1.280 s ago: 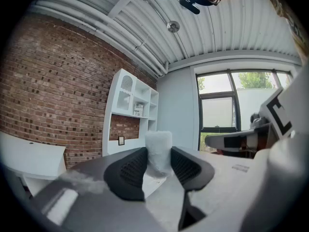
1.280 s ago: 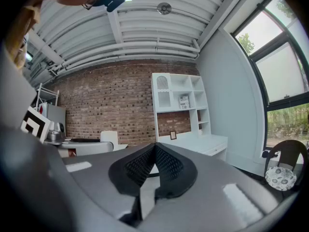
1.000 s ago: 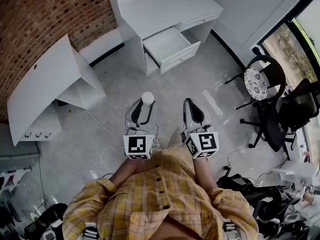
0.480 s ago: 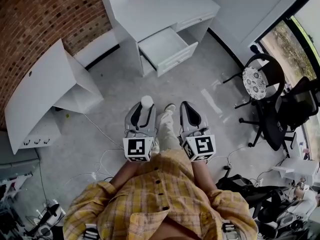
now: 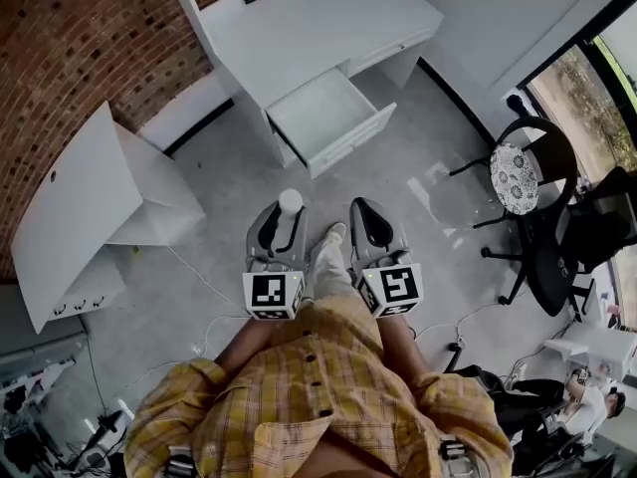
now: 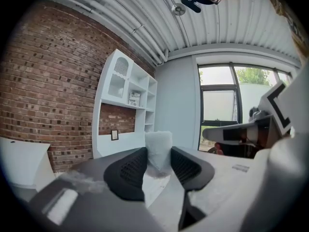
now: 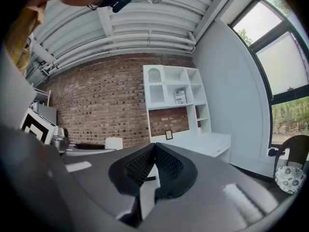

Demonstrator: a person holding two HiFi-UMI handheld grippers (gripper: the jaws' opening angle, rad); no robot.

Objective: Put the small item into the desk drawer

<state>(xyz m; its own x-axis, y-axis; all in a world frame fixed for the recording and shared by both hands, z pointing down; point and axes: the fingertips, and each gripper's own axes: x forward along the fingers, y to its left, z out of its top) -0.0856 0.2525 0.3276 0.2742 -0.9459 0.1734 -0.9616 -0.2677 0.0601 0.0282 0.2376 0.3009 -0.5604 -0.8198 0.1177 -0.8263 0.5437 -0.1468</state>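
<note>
The small white cylindrical item (image 6: 158, 146) is clamped between the jaws of the left gripper (image 6: 158, 162), well apart from the open, empty white desk drawer (image 5: 320, 114), while the right gripper (image 7: 153, 161) is closed on nothing, so the carrying over and the drop in are yet to do.

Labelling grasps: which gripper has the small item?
The left gripper: its jaws clamp the white item. The right gripper is shut with nothing between its jaws.

Rough red brick wall (image 5: 70, 38), smooth matt white desk (image 5: 299, 23), faintly glossy grey floor (image 5: 428, 167), yellow checked cloth shirt (image 5: 318, 386)
</note>
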